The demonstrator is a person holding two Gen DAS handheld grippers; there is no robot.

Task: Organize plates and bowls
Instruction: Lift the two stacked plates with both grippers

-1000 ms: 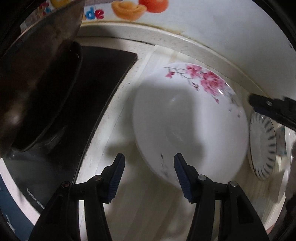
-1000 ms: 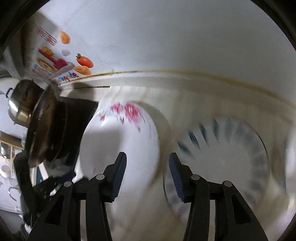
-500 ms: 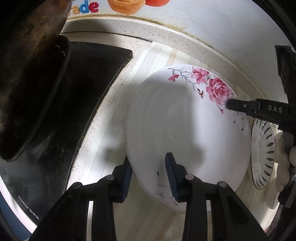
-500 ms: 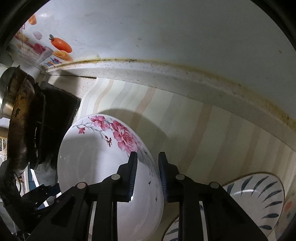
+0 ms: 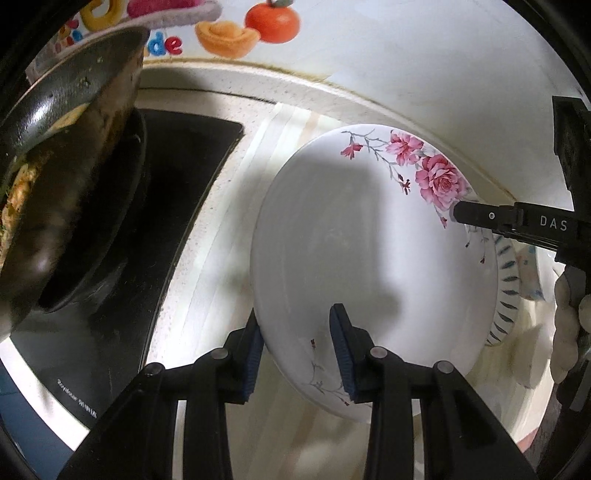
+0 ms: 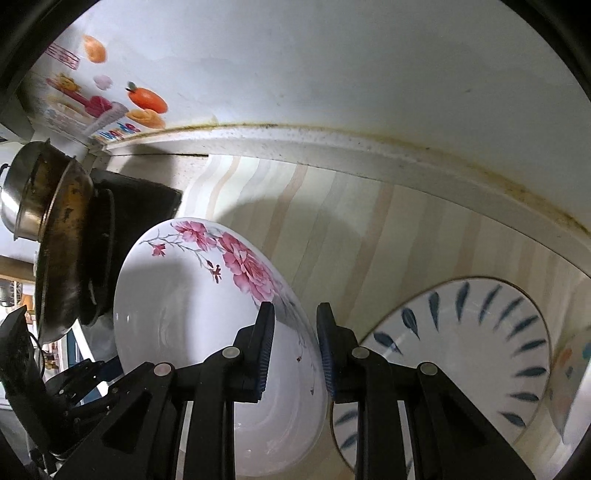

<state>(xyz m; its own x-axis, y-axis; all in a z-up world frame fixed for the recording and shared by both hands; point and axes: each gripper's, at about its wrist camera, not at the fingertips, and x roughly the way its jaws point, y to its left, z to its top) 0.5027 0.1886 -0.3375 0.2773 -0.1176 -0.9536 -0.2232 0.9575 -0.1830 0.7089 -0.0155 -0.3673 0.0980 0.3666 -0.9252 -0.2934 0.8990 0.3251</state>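
A large white plate with pink flowers (image 5: 369, 236) is held off the counter, tilted, by both grippers. My left gripper (image 5: 297, 350) is shut on its near rim. My right gripper (image 6: 293, 350) is shut on the opposite rim of the flowered plate (image 6: 192, 317), and it shows in the left wrist view (image 5: 480, 216) beside the pink flowers. A white plate with blue leaf marks (image 6: 472, 332) lies on the striped counter (image 6: 351, 229), to the right of and partly under the flowered plate; its edge shows in the left wrist view (image 5: 506, 288).
A black stove top (image 5: 122, 229) with a dark wok (image 5: 62, 177) is at the left; a steel pot (image 6: 22, 199) stands behind it. A white wall with fruit stickers (image 5: 273, 22) runs along the back. Another patterned dish (image 6: 569, 373) sits at the far right.
Both grippers closed on the flowered plate's opposite rims, then lifted and tilted it; it now sits partly over the blue-leaf plate.
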